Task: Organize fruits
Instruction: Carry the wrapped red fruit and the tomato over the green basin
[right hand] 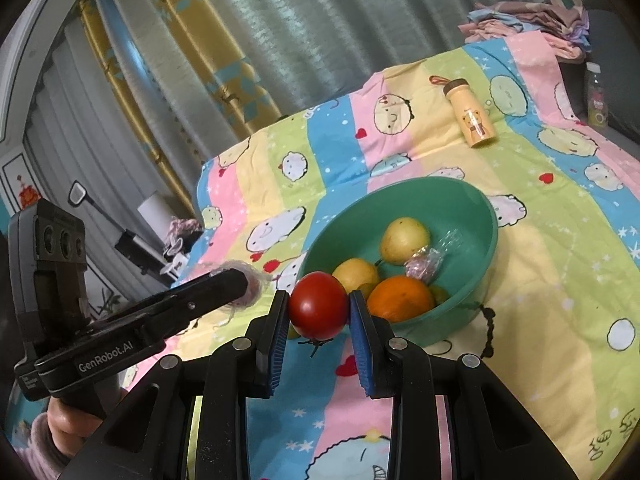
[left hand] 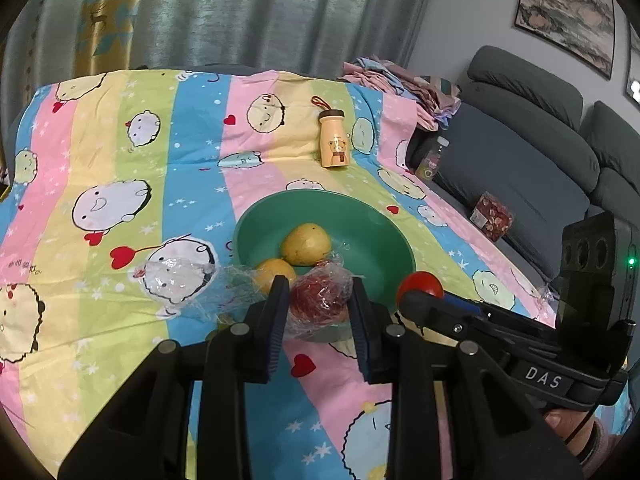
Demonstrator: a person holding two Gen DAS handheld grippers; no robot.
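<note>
Right, we're holding two fruits just short of the green bowl (right hand: 400,216) on the striped cartoon cloth (left hand: 132,184) covering the surface.

Right gripper (right hand: 319,312): fingers are clamping on the red tomato (right hand: 318,305), pads sitting on opposite sides around its widest part, stem end pointing down. It's hanging just at the near-left rim of the bowl, not over it yet. Tomato looks smooth, slippery and soft-skinned, so we're judging a light squeeze at the equator is right; more pressure risks bruising or splitting, less and it slides out.

Left gripper (left hand: 320,304): fingers are sitting either side of a red fruit wrapped in clear plastic (left hand: 318,300), near the bowl's near edge. Pads look to be touching the wrap, but we can't tell whether they're truly gripping the fruit or just the film. The wrap is crinkly and slick, so it could shift under the pads; better to grip through to the firm body, not the loose folds.

Already in the bowl: a yellow pear-like fruit (right hand: 404,240), a yellow one (right hand: 356,274), an orange (right hand: 400,298) and a small wrapped item (right hand: 424,264). More loose plastic (left hand: 176,280) is lying on the cloth to the left.

A bear-print bottle (left hand: 334,138) is standing far behind the bowl, well apart.
</note>
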